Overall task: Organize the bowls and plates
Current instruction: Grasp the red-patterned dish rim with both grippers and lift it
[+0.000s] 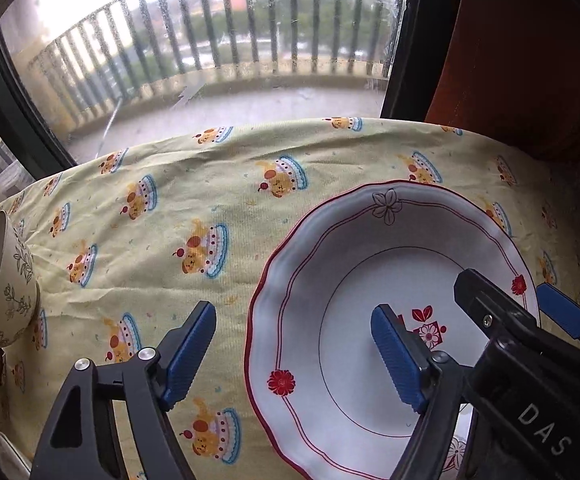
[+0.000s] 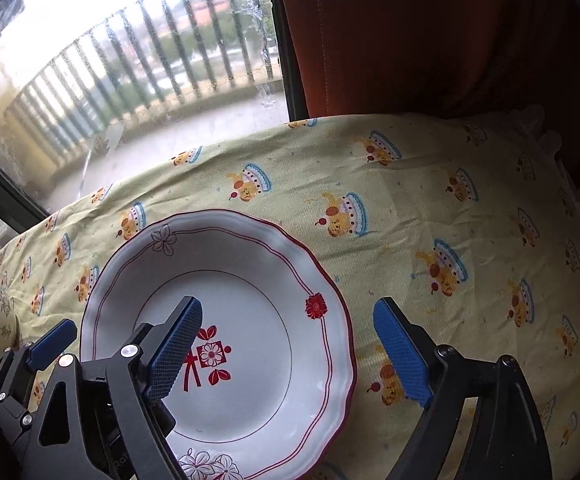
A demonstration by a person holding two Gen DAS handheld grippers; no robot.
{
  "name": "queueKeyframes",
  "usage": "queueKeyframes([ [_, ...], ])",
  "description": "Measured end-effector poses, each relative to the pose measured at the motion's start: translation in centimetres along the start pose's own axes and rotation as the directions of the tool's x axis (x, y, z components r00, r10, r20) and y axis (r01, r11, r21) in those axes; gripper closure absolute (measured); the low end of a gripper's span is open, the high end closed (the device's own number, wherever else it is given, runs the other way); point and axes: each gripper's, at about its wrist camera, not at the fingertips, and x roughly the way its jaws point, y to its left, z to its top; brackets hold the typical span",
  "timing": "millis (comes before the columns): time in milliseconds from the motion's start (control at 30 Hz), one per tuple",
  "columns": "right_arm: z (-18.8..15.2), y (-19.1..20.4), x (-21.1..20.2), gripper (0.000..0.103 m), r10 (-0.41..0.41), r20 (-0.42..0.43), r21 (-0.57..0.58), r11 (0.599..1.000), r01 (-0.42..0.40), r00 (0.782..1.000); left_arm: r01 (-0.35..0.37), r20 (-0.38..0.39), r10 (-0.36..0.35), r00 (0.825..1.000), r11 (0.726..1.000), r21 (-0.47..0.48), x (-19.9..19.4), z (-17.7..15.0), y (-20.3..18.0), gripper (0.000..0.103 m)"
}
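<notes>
One white plate (image 1: 330, 280) with a red scalloped rim lies flat on the bench's yellow cloth (image 1: 161, 208). My left fingers (image 1: 298, 356) and right fingers (image 2: 294, 352) straddle its opposite rims, spread and gripping nothing. Left of the plate sits a floral bowl (image 1: 5, 280).

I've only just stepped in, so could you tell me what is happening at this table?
A person holds two grippers over a white plate with a red rim, lying on the yellow patterned tablecloth. The left gripper straddles the plate's left edge, the right gripper its right edge. Both are open and grip nothing. A floral bowl sits at the far left.
</notes>
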Motion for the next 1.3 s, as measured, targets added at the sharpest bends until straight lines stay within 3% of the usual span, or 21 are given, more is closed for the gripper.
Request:
queueKeyframes([
  [133,-0.1,0.1,1.0,0.029,0.031,-0.036,-0.002,0.999,-0.032,0.999,0.001,0.008,-0.001,1.000,1.000,0.009,0.1,-0.4,-0.2,0.024],
  [267,-0.1,0.1,1.0,0.030,0.022,-0.036,-0.006,1.000,-0.022,0.999,0.040,0.012,-0.040,0.999,0.999,0.029,0.0,-0.6,-0.5,0.031],
  [333,-0.2,0.1,0.9,0.030,0.017,-0.037,-0.005,1.000,-0.018,0.999,0.080,-0.007,-0.080,0.997,0.996,0.035,0.0,-0.6,-0.9,0.028],
  [633,-1.2,0.5,0.3,0.030,0.059,-0.092,0.006,0.998,-0.058,0.994,0.085,-0.033,-0.084,0.996,0.996,0.039,-0.9,-2.2,0.3,0.028],
  [900,-4.3,1.8,-1.0,0.030,0.101,-0.153,-0.017,0.994,-0.105,0.983,0.071,-0.054,-0.067,0.996,0.995,0.074,-2.7,-5.3,2.0,0.028],
  [1300,-8.7,4.3,-2.9,0.034,0.140,-0.247,-0.102,0.980,-0.170,0.959,0.084,-0.128,-0.078,0.989,0.995,0.047,-4.8,-9.5,5.1,0.028],
])
